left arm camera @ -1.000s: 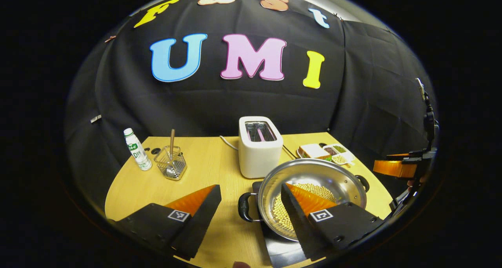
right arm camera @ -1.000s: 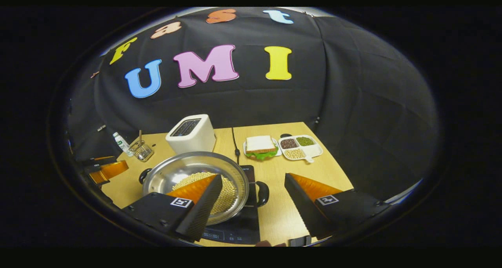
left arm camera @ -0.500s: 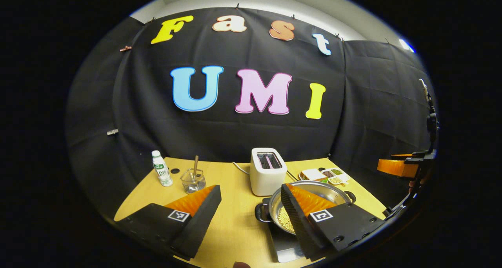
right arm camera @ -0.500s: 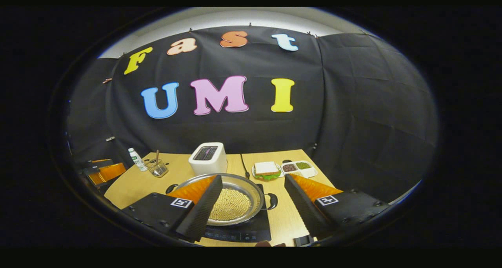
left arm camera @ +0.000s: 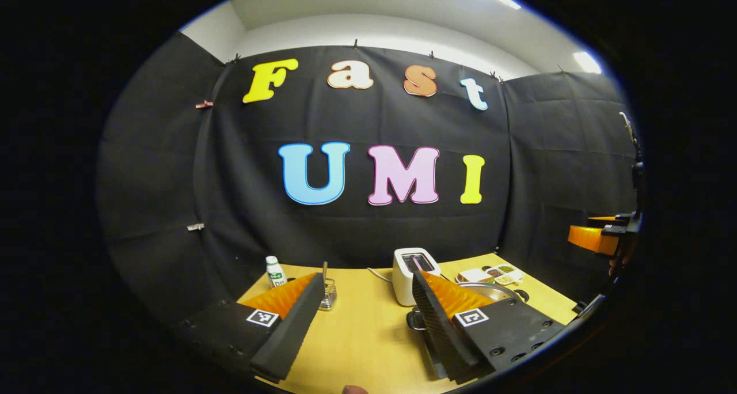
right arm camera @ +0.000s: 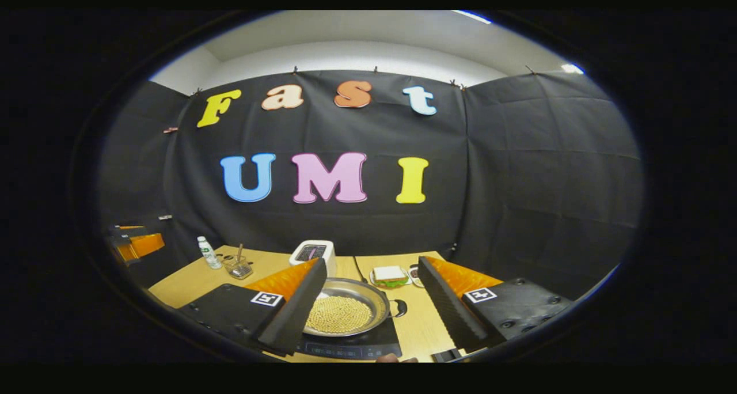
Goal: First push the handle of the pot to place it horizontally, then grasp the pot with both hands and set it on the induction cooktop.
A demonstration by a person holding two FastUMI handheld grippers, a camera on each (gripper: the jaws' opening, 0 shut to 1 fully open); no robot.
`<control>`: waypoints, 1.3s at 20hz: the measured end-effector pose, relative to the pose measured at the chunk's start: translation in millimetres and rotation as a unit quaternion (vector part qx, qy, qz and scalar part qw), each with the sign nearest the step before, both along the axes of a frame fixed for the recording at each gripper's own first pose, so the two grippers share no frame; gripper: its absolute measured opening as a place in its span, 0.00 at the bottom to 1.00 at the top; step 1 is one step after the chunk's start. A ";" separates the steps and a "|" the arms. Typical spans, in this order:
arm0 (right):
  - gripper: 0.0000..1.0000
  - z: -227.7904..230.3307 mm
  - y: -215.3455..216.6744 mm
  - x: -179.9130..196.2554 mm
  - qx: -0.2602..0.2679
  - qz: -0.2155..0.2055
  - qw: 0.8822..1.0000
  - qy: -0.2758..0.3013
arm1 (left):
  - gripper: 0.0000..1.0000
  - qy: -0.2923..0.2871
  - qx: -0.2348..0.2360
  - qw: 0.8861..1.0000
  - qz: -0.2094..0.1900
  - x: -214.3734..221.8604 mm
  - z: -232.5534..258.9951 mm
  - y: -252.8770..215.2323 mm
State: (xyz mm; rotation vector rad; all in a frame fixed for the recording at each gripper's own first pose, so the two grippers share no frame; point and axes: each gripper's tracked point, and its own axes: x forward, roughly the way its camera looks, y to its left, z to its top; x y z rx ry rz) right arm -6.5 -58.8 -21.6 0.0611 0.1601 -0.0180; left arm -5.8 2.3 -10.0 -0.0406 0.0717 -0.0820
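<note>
The steel pot (right arm camera: pixel 345 310), with yellow beans in it, sits on the black induction cooktop (right arm camera: pixel 368 348); one black side handle (right arm camera: pixel 398 308) points right. My right gripper (right arm camera: pixel 371 270) hovers open, back from the pot and above it, holding nothing. In the left gripper view the pot (left arm camera: pixel 489 290) is partly hidden behind one finger, and its near handle (left arm camera: pixel 414 319) peeks out. My left gripper (left arm camera: pixel 367 281) is open and holds nothing, to the left of the pot. Each gripper appears far off in the other's view: the right gripper (left arm camera: pixel 599 238) and the left gripper (right arm camera: pixel 135 244).
On the wooden table (left arm camera: pixel 357 336) stand a white toaster (left arm camera: pixel 411 267), a small bottle (left arm camera: pixel 275 271) and a glass holder (left arm camera: pixel 328 293). A sandwich plate (right arm camera: pixel 390 275) lies behind the pot, beside a sectioned dish (left arm camera: pixel 501 276). A toaster cord (right arm camera: pixel 358 267) runs across the table.
Both grippers have drawn back and risen away from the pot, tilting up toward the wall. The pot stays on the cooktop and looks smaller now.
</note>
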 end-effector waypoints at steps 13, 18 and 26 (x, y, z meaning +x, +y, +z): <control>1.00 15.5 42.4 -22.8 -0.029 0.023 0.999 -0.022 | 0.95 -0.009 -0.025 1.000 0.000 -39.2 -0.5 10.2; 0.98 14.6 49.7 -24.1 -0.030 0.029 0.999 -0.017 | 0.95 -0.013 -0.021 1.000 -0.002 -38.9 1.7 11.1; 0.98 13.7 47.1 -24.0 -0.028 0.026 0.999 -0.013 | 0.95 -0.009 -0.026 1.000 -0.003 -38.8 -0.4 10.0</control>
